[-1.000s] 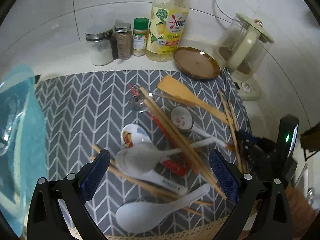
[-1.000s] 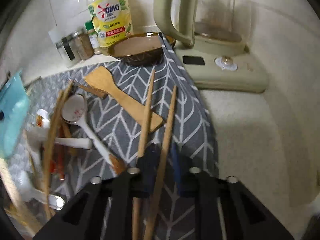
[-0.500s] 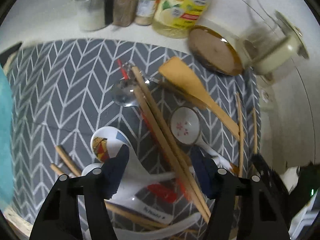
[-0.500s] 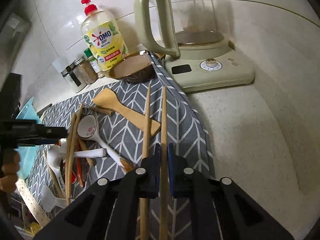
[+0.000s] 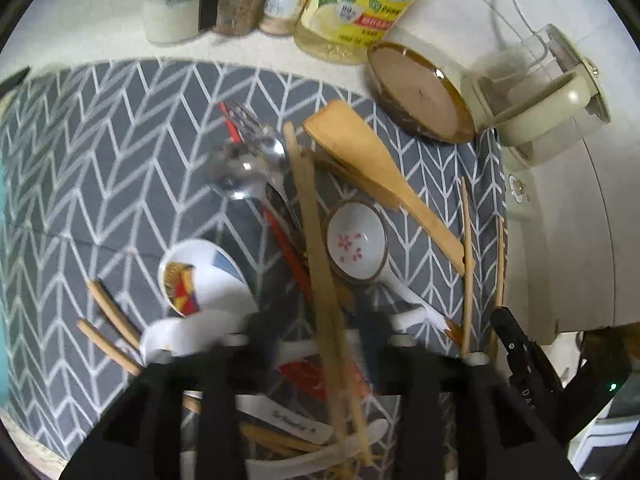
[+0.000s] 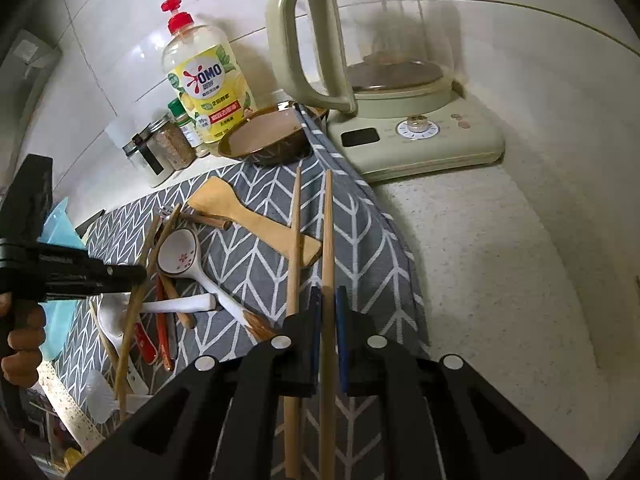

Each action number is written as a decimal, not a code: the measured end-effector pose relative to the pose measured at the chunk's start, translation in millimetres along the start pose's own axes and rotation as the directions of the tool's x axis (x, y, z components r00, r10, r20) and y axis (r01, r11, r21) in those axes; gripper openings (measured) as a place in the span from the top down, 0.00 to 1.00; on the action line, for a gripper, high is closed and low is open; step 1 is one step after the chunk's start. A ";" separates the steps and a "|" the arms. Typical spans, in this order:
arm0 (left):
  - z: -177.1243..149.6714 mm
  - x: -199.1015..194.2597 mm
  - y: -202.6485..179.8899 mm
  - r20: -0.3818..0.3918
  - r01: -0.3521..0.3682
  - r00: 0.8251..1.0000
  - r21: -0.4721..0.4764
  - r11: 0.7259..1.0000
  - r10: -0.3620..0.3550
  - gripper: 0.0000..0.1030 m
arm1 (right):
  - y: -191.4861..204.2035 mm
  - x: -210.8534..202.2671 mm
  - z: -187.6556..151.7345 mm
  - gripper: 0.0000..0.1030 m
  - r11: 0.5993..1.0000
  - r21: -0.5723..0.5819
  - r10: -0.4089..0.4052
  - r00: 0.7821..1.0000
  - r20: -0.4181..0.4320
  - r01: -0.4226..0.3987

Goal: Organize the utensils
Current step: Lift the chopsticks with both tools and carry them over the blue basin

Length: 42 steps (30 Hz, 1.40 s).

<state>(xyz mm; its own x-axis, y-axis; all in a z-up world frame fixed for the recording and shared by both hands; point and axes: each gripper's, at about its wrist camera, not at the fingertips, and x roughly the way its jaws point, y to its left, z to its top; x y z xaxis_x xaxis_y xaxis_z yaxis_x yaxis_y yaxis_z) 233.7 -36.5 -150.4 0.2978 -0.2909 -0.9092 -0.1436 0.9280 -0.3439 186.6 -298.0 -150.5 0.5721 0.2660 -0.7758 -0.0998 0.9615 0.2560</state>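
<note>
Wooden chopsticks (image 5: 320, 264) now between the closing, lowered left tool (image 5: 316, 328); right tool (image 6: 326, 300) clamping one chopstick (image 6: 327, 240).

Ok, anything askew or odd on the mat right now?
Yes: the utensils lie crisscrossed in a heap on the grey mat. The right gripper clamps only one chopstick; its mate lies just outside the jaws.

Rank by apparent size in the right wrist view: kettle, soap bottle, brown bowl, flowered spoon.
1. kettle
2. soap bottle
3. brown bowl and flowered spoon: look alike; the spoon lies nearer the camera, so unranked.
</note>
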 end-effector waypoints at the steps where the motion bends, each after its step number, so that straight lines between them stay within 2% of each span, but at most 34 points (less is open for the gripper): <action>1: 1.1 -0.8 1.5 0.000 0.011 1.000 -0.003 1.000 -0.011 0.61 | 1.9 0.0 -0.4 0.92 1.000 -0.002 0.002 1.000 0.000 -0.002; 2: 1.2 -0.6 3.3 -0.008 0.034 0.999 -0.011 0.999 -0.034 0.61 | 3.5 -0.4 -0.8 0.92 1.000 -0.004 0.004 1.000 0.002 -0.004; 5: 2.1 1.7 7.1 -0.016 0.023 1.000 -0.010 1.000 -0.023 0.62 | 7.5 -0.2 -1.4 0.92 1.000 -0.012 0.005 1.000 0.001 -0.005; 6: 2.8 5.3 6.3 -0.017 0.025 1.000 -0.004 1.000 -0.025 0.66 | 8.0 -0.8 -1.6 0.92 1.000 -0.013 0.005 1.000 0.004 -0.005; 8: 3.5 7.6 7.4 -0.020 0.086 0.996 -0.026 0.996 -0.087 0.82 | 8.3 -1.7 -2.4 0.92 1.000 -0.014 0.004 1.000 0.005 -0.004; 21: -0.1 -2.1 18.0 -0.027 0.085 0.996 -0.079 0.993 -0.087 0.82 | 4.4 -3.6 -4.2 0.92 1.000 -0.002 -0.002 1.000 0.006 0.002; 24: 1.6 1.4 19.9 -0.027 0.087 0.996 -0.083 0.993 -0.089 0.78 | 5.6 -3.7 -4.9 0.93 1.000 -0.003 -0.001 1.000 0.002 0.001; 27: 4.8 8.2 11.3 -0.026 0.051 0.998 -0.049 0.997 -0.053 0.78 | 6.8 -3.5 -4.3 0.92 1.000 -0.008 0.001 1.000 -0.001 -0.001; 28: 5.3 14.5 9.4 -0.048 0.034 0.998 -0.044 0.998 -0.036 0.78 | 6.8 -3.0 -4.2 0.92 1.000 -0.009 0.000 1.000 -0.001 0.000; 30: 3.4 24.2 6.0 -0.073 0.003 0.997 -0.031 1.000 -0.006 0.85 | 7.4 -3.5 -4.1 0.92 1.000 -0.013 0.000 1.000 -0.001 0.000; 31: 2.3 22.6 4.4 -0.061 -0.003 0.998 -0.027 1.000 0.001 0.93 | 7.2 -3.6 -4.2 0.92 1.000 -0.013 -0.002 1.000 -0.001 0.002; 33: 1.7 19.8 4.5 -0.070 0.011 0.997 -0.031 0.999 -0.013 0.93 | 6.4 -6.2 -4.0 0.92 1.000 -0.011 -0.004 1.000 0.006 0.004; 35: 0.8 15.1 7.3 -0.078 -0.004 0.997 -0.024 1.000 0.003 0.93 | 5.7 -6.8 -3.3 0.92 1.000 -0.009 -0.002 1.000 0.008 0.002; 42: -6.8 -36.9 12.0 -0.002 0.015 1.000 0.026 1.000 -0.015 0.93 | 18.7 -19.2 11.0 0.92 0.996 0.031 0.078 0.997 0.009 -0.078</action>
<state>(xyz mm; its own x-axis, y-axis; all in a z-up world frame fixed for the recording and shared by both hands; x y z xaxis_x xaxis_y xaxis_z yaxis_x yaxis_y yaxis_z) 214.5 -16.2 -122.6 0.2976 -0.3051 -0.9046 -0.1144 0.9293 -0.3510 182.7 -285.9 -124.4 0.5703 0.3391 -0.7482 -0.1191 0.9353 0.3331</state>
